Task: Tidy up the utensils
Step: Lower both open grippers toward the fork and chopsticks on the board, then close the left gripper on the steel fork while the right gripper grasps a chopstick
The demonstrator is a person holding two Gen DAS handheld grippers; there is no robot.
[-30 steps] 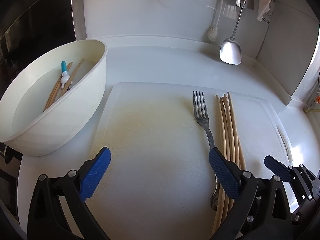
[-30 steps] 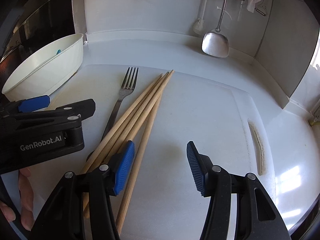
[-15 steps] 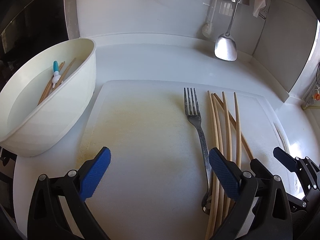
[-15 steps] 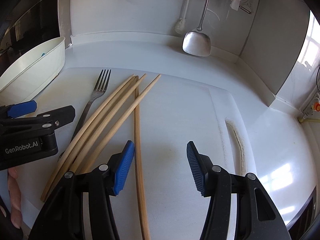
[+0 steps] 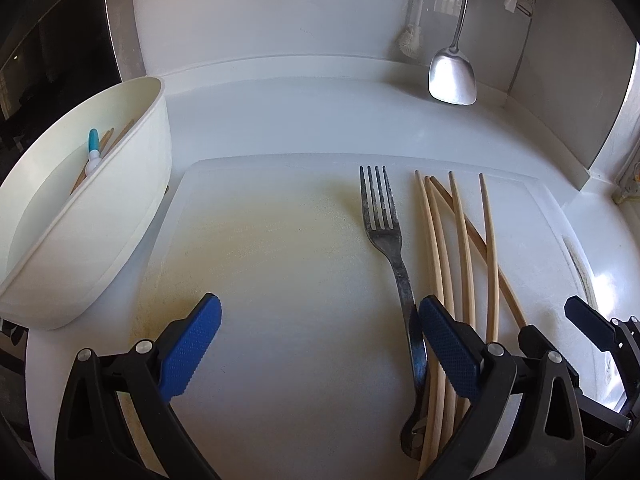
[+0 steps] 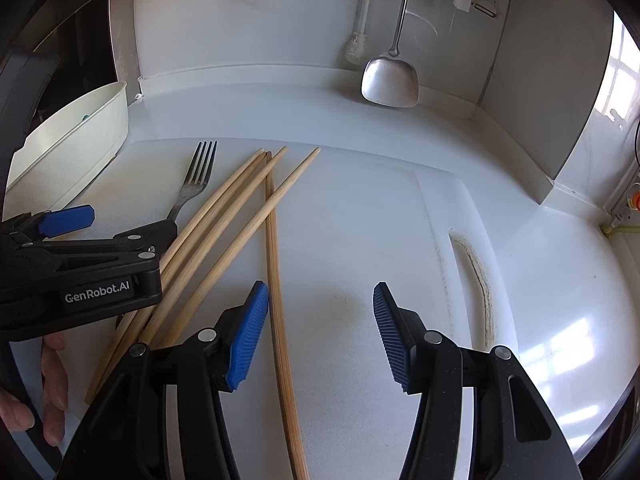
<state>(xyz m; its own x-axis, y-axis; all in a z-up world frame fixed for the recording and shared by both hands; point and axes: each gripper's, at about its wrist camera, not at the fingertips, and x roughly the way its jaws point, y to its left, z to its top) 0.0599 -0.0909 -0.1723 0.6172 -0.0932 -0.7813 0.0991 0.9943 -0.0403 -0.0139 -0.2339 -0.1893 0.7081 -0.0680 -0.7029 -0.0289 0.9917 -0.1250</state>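
A metal fork and several wooden chopsticks lie on a white cutting board. My left gripper is open and empty, low over the board; its right pad is over the fork handle. My right gripper is open and empty, with one chopstick lying just inside its left pad. A cream bowl at the left holds more chopsticks and a blue-and-white utensil.
A steel spatula and a white brush hang on the back wall. The counter meets walls at the back and right. The board's handle slot is at its right edge.
The bunched chopsticks have fanned apart and one now lies straight between my right gripper's pads. Both grippers shifted slightly, staying open.
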